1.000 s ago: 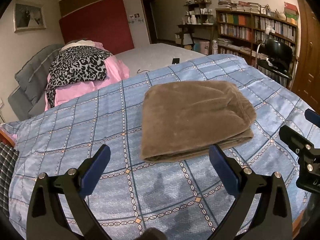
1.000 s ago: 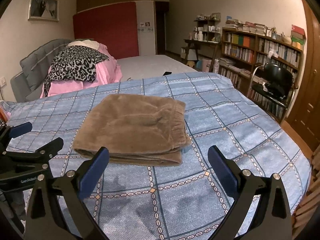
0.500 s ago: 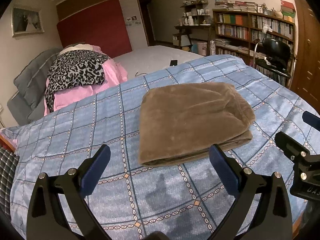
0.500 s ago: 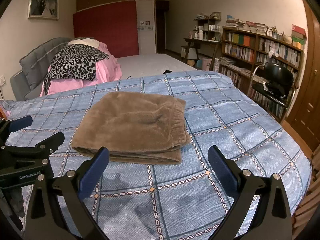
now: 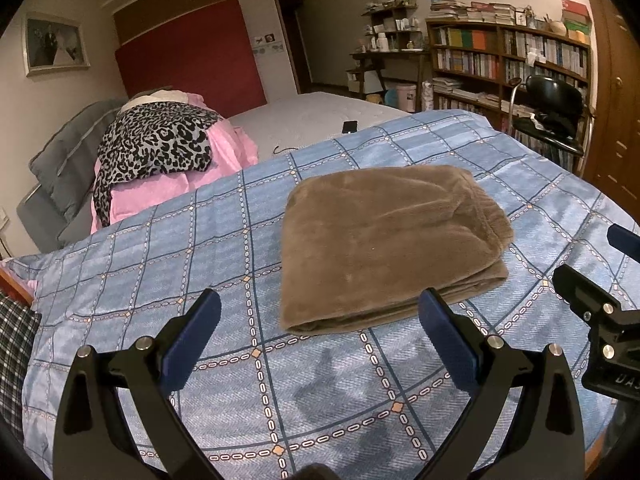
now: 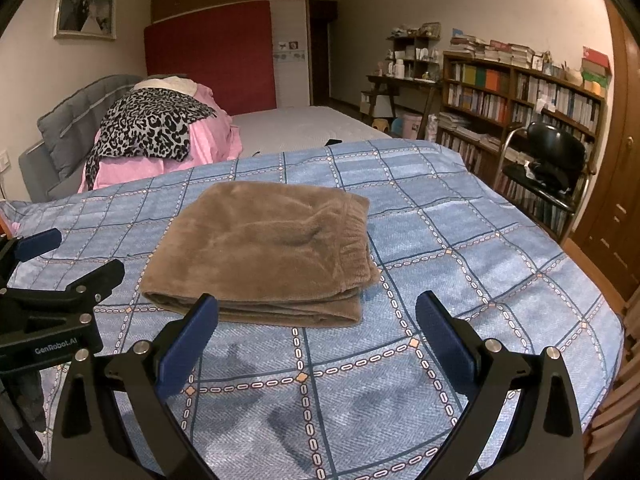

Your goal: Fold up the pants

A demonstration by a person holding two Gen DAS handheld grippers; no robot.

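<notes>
Brown fleece pants [image 5: 384, 240] lie folded into a thick rectangle on the blue checked quilt [image 5: 192, 248]; the right wrist view shows the pants [image 6: 264, 248] with the elastic waistband on their right side. My left gripper [image 5: 320, 320] hangs open just short of their near edge, holding nothing. My right gripper [image 6: 316, 324] is open too, hovering before the near fold, its jaws wide apart. Each gripper appears at the edge of the other's view: the right gripper [image 5: 592, 276], the left gripper [image 6: 64, 256].
A pink bundle [image 5: 176, 176] with a leopard-print cloth [image 5: 156, 144] sits at the back left by a grey headboard [image 6: 76, 120]. A phone [image 5: 350, 126] lies on the white mattress. Bookshelves [image 6: 520, 92] and a black chair [image 6: 548, 168] stand right of the bed.
Both grippers have drawn back slightly from the folded pants and stayed open. The pants have not moved.
</notes>
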